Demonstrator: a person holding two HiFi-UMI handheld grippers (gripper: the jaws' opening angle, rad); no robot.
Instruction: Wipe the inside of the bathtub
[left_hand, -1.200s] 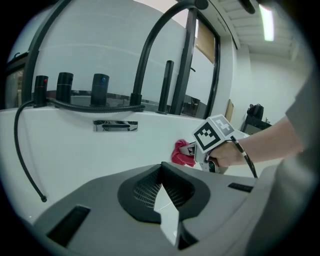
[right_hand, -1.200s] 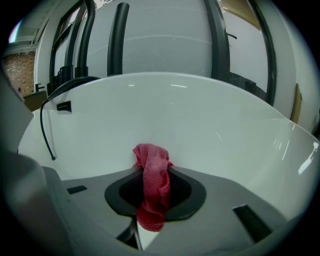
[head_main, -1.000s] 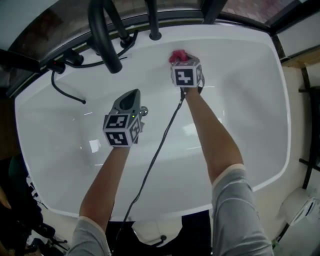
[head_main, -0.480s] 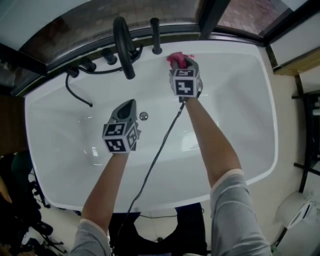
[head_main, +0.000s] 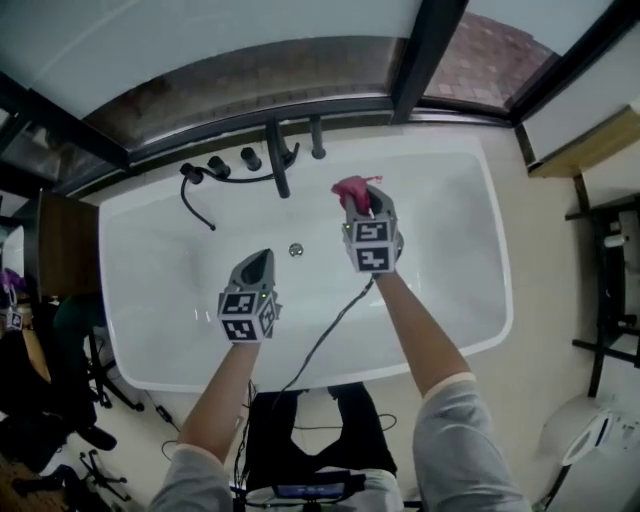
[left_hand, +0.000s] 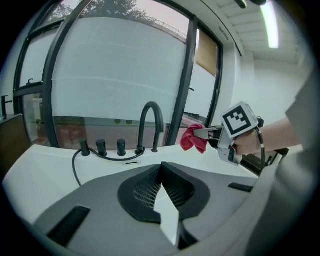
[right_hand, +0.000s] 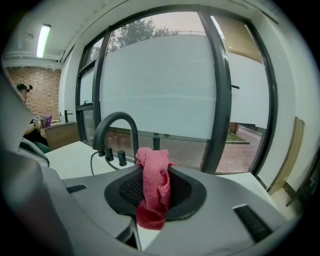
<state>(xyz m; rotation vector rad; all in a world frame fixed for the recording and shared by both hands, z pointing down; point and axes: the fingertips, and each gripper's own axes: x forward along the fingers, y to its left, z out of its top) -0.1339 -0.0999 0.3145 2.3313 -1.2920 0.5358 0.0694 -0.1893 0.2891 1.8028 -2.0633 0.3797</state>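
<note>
The white bathtub (head_main: 160, 250) lies below me, its drain (head_main: 295, 249) near the middle. My right gripper (head_main: 357, 203) is shut on a pink-red cloth (head_main: 351, 190), held in the air over the tub's far side; the cloth (right_hand: 152, 192) hangs between its jaws. The left gripper view also shows the cloth (left_hand: 192, 139) in the right gripper (left_hand: 200, 134). My left gripper (head_main: 257, 264) hovers over the tub's near left part. Its jaws are closed together with nothing between them (left_hand: 161, 172).
A black arched faucet (head_main: 279, 160), knobs (head_main: 230, 162) and a black hose (head_main: 200, 205) sit on the tub's far rim, below a window. A black cable (head_main: 330, 330) trails from the right gripper over the tub's near edge. Office chairs (head_main: 60, 400) stand at left.
The view has pulled back and up, so the tub looks smaller. Both grippers have lifted away from the tub's surface; the right one still holds the cloth.
</note>
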